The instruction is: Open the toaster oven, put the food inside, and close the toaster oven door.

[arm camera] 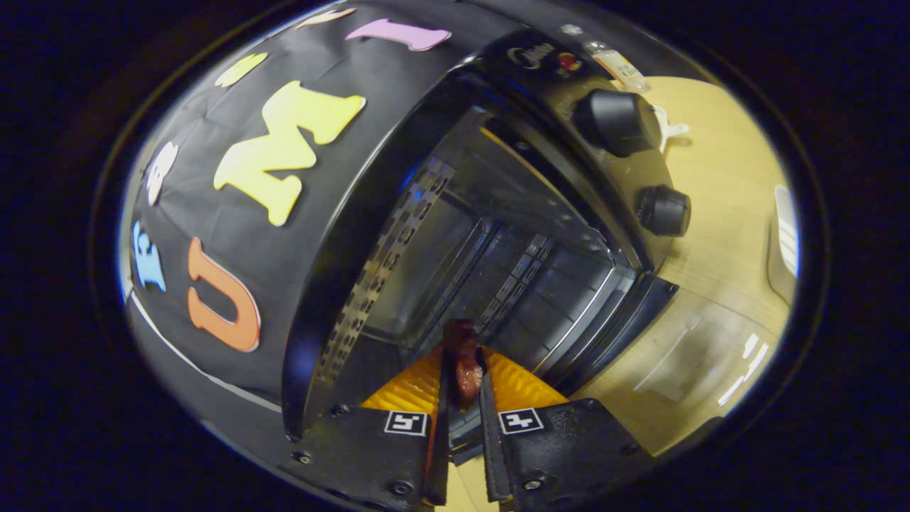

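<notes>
With the oven (498, 235) door already down on the desk (718, 235), the claw (463, 377) grips a dark reddish piece of food (463, 359) between both fingers, holding it at the open mouth, seemingly to set it inside.

Glossy black toaster oven (498, 235) (metal interior); pale wood-look table (718, 235).

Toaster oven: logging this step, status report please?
Claw shut on the food. Toaster oven door open, food at its mouth, not yet set down. Nothing in the way.
</notes>
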A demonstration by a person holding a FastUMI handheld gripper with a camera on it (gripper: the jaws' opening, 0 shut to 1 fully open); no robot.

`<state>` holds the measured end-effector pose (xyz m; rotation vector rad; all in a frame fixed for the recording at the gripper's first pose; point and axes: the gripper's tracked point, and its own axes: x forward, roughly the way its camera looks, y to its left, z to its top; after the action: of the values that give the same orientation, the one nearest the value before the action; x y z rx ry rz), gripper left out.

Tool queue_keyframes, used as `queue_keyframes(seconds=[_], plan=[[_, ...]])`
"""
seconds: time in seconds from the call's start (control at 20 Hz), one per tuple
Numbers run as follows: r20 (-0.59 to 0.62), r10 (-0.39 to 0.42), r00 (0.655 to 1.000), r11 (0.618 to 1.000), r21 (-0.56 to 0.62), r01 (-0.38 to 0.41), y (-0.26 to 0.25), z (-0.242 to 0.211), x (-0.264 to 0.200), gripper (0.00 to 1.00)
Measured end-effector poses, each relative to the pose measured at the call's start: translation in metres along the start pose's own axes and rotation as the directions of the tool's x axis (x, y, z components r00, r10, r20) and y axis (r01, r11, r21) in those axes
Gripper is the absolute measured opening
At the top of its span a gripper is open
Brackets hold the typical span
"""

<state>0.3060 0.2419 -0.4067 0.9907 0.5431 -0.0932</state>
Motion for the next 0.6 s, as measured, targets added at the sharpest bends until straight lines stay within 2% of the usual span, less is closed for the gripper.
queue_keyframes(seconds=[0.15, 0.35, 0.4, 0.6], plan=[[-0.013, -0.035, 0.999, 0.989, -0.145, 0.033, -0.002, 0.003, 0.000, 0.33], [-0.015, -0.071, 0.997, 0.943, -0.326, 0.062, -0.008, 0.002, -0.012, 0.75], [0.002, -0.059, 0.998, 0.932, -0.358, 0.056, -0.006, 0.006, -0.018, 0.93], [0.010, -0.052, 0.999, 0.905, -0.421, 0.052, -0.004, 0.013, -0.040, 0.94]])
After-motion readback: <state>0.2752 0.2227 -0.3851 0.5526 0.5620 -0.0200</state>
